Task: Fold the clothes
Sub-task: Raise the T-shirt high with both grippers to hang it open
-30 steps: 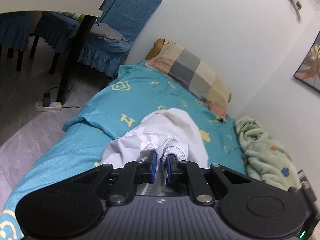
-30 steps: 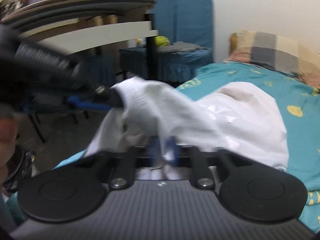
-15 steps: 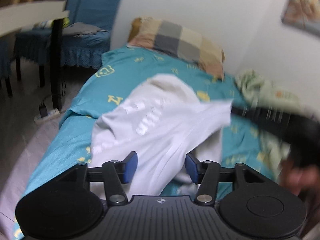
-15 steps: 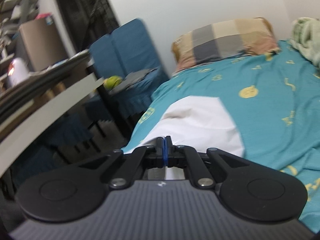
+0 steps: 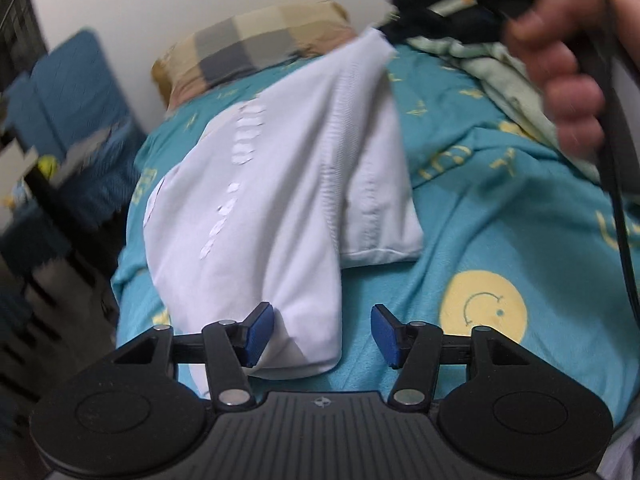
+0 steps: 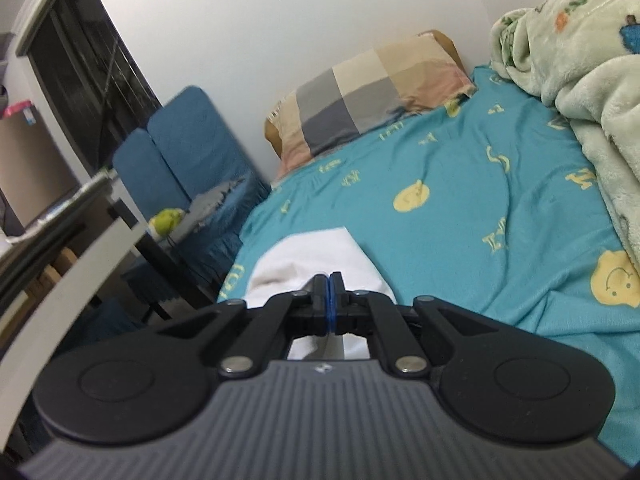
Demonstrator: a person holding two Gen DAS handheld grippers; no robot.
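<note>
Blurring hides where right gripper [image 5: 394, 26] pinches shirt [image 5: 280, 184]

text: yellow letter-like marks on teal bedsheet [image 6: 460, 184], blurred, none surely readable | white print down white garment [image 5: 248, 184], centre frame, smeared, unreadable | labels/brands/numbers: none legible

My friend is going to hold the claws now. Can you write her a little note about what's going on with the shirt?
Left claw: open, has just been opening; the white garment lies between its pads but isn't pinched.
Right claw: shut on a corner of the white garment, lifting it above the teal bedsheet.
Done: one flap is partly pulled across.
Left: lay the lifted corner down, smooth it out, finish folding. The green blanket and the pillow are out of the way.
</note>
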